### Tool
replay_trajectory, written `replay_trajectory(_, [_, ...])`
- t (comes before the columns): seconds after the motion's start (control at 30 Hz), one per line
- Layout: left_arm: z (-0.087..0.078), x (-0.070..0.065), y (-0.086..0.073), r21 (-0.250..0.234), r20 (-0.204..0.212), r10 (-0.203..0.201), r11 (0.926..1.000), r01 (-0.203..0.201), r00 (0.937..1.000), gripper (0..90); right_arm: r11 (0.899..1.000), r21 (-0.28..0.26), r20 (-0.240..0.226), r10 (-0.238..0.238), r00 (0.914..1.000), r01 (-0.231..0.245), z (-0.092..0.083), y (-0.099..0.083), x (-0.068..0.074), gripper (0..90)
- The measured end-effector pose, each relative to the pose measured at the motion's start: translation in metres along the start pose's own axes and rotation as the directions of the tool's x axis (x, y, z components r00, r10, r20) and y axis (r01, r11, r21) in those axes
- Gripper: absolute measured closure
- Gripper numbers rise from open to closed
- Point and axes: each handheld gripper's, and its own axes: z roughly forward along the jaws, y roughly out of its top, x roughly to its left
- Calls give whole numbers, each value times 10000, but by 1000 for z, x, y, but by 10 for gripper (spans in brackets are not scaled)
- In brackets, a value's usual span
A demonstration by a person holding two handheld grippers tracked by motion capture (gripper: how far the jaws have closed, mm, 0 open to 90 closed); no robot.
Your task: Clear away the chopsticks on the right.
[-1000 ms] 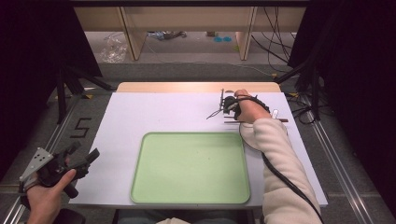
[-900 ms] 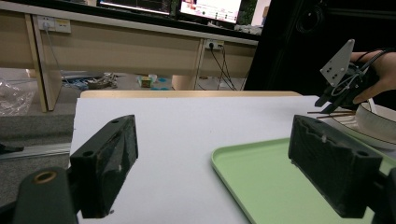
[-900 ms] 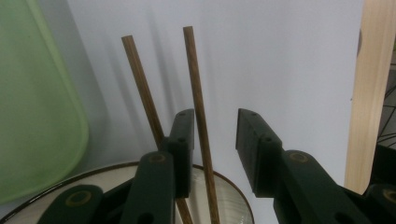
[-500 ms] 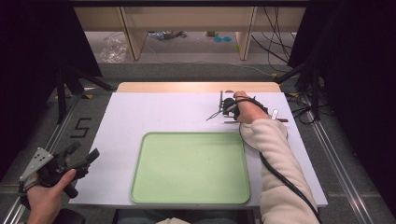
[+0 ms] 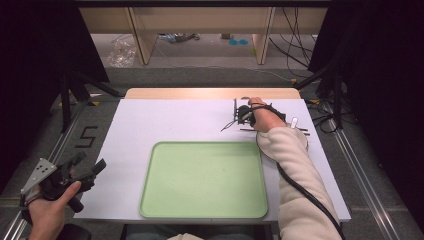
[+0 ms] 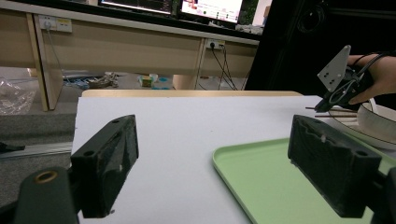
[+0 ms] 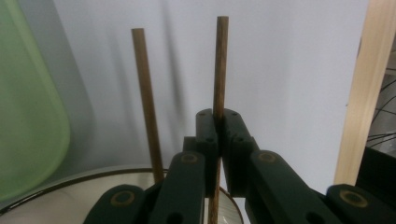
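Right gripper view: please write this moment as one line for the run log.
right gripper: jaws just closed on one chopstick | second chopstick: free, resting on bowl | left gripper: open, idle | tray: empty

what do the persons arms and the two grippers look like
Both grippers are black with two blocky jaws. The left gripper carries a grey three-cornered plate; the right gripper shows brass-ringed pivots and trails a black cable along a cream fleece sleeve.
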Motion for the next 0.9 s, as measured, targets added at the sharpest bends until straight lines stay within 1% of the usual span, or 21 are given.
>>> replay_trajectory(0.07, [0, 0, 0, 8, 7, 24, 10000, -24, 10000, 161, 10000, -42, 195, -46, 9998, 47, -2, 0, 0, 876])
replay_trajectory(0.1, [0, 0, 0, -4, -4, -10, 10000, 10, 10000, 161, 9997, -110, 235, -200, 9995, 202, -4, 0, -2, 876])
replay_trajectory(0.13, [0, 0, 0, -4, -4, -10, 10000, 10, 10000, 161, 9999, -109, 269, -75, 9996, 78, -5, -1, -2, 876])
replay_trajectory(0.2, [0, 0, 0, 0, -2, -5, 10000, 5, 10000, 161, 9997, -180, 368, -177, 9992, 184, -7, -1, -3, 876])
replay_trajectory(0.23, [0, 0, 0, -6, -2, -9, 10000, 9, 10000, 161, 9996, -278, 446, 57, 9990, -44, -11, -2, -4, 876])
replay_trajectory(0.27, [0, 0, 0, -9, -5, -7, 10000, 7, 10000, 161, 9996, -278, 446, 57, 9990, -44, -11, -2, -4, 876])
replay_trajectory(0.37, [0, 0, 0, -35, 3, -15, 10000, 15, 10000, 161, 9981, -542, 685, 334, 9971, -297, -20, -4, -6, 877])
replay_trajectory(0.47, [0, 0, 0, -31, -12, -22, 10000, 22, 10000, 161, 9939, -987, 909, 587, 9941, -497, -29, -5, -8, 877])
replay_trajectory(0.5, [0, -1, 0, -44, -66, -128, 9999, 128, 9999, 161, 9939, -987, 909, 587, 9941, -497, -29, -5, -8, 877])
replay_trajectory(0.53, [0, 0, 0, -39, -39, -80, 10000, 80, 10000, 161, 9889, -1258, 987, 922, 9908, -795, -36, -5, -9, 877])
replay_trajectory(0.57, [0, -1, 0, -40, -59, -100, 9999, 100, 9999, 161, 9889, -1258, 987, 922, 9908, -795, -36, -5, -9, 877])
replay_trajectory(0.6, [0, 0, 0, -48, 6, -19, 10000, 19, 10000, 161, 9849, -1415, 952, 1135, 9890, -994, -39, -5, -8, 877])
replay_trajectory(0.63, [0, -1, 0, -55, -59, -120, 9999, 120, 9999, 161, 9829, -1646, 1251, 1040, 9867, -827, -42, -6, -11, 877])
replay_trajectory(0.67, [0, -1, 0, -42, -69, -125, 9999, 125, 9999, 161, 9761, -1920, 1346, 1285, 9825, -1014, -49, -7, -12, 877])
replay_trajectory(0.7, [0, -1, 0, -41, -68, -112, 9999, 112, 9999, 161, 9743, -2027, 1485, 1299, 9803, -984, -52, -7, -13, 877])
replay_trajectory(0.73, [0, 0, 0, -46, -52, -92, 9999, 92, 9999, 161, 9743, -2027, 1485, 1299, 9803, -984, -52, -7, -13, 877])
replay_trajectory(0.77, [0, -1, 0, -45, -71, -121, 9999, 121, 9999, 161, 9666, -2314, 1742, 1526, 9728, -1102, -58, -8, -14, 877])
replay_trajectory(0.8, [0, -1, 0, -45, -71, -116, 9999, 116, 9999, 162, 9627, -2416, 1834, 1682, 9686, -1214, -61, -8, -14, 877])
replay_trajectory(0.83, [0, -1, 0, -29, -84, -115, 9999, 115, 9999, 162, 9559, -2585, 1762, 1884, 9662, -1393, -64, -9, -14, 877])
replay_trajectory(0.87, [0, -1, 0, -39, -71, -123, 9999, 123, 9999, 162, 9559, -2585, 1762, 1884, 9662, -1393, -64, -9, -14, 877])
replay_trajectory(0.9, [0, -1, 0, -74, -45, -126, 9999, 126, 9999, 162, 9425, -2945, 1861, 2188, 9579, -1581, -68, -10, -15, 877])
